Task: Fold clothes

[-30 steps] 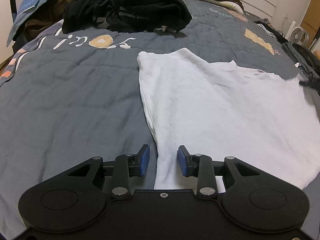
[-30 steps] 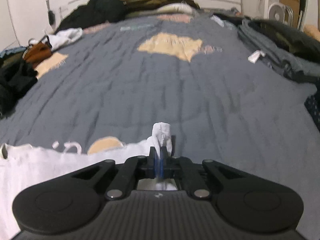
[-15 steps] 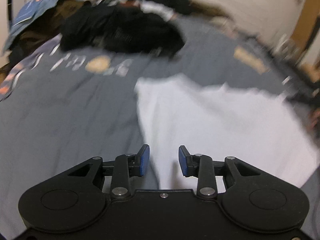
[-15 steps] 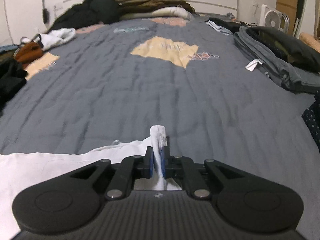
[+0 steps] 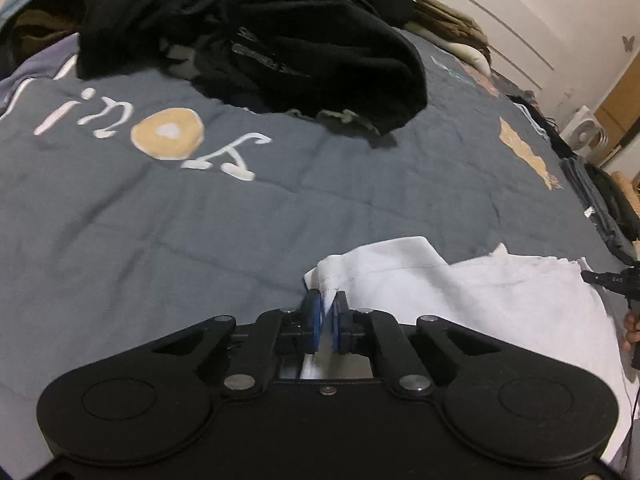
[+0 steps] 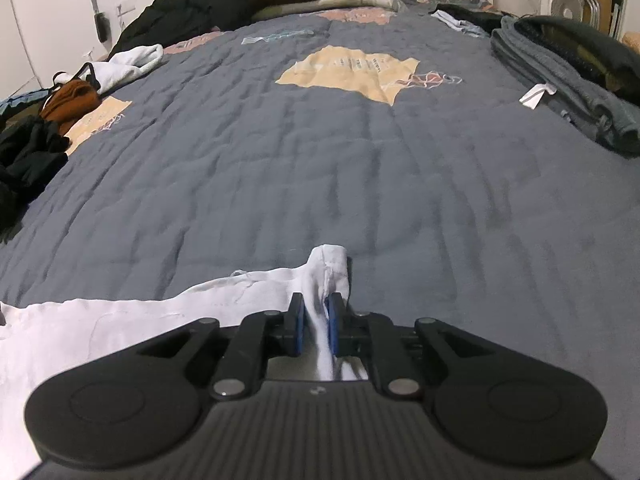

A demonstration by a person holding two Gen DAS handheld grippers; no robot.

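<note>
Both grippers are on the cloth here. The left gripper [image 5: 325, 314] has its blue pads pinched tight on a bunched corner of the white garment [image 5: 480, 296], a little peak of fabric standing up just past the fingertips. Over on the other side, the right gripper [image 6: 316, 326] is nipped down on the opposite corner, a twist of white cloth [image 6: 160, 320] poking up between its pads, though there's a sliver of daylight beside the left pad, so that grip looks a touch looser.

The garment lies on the near part of the grey bedspread [image 5: 200, 220], stretched side to side between the two tools. From the left gripper it runs off to the right; from the right gripper it runs off to the left. So its long axis is across the bed, edge held at both ends, and each hand owns its own corner, neither nearer than the other. In the left view you can just catch the right tool at the far right edge of the cloth.

Everything beyond the held edge is open bedspread: the black pile of clothes [image 5: 280, 48] sits well off at the far left, and the folded grey stack [image 6: 560, 80] well off at the far right. My read: with both corners held, the held edge can travel as one, and keeping both ends level is what any fold turns on.
</note>
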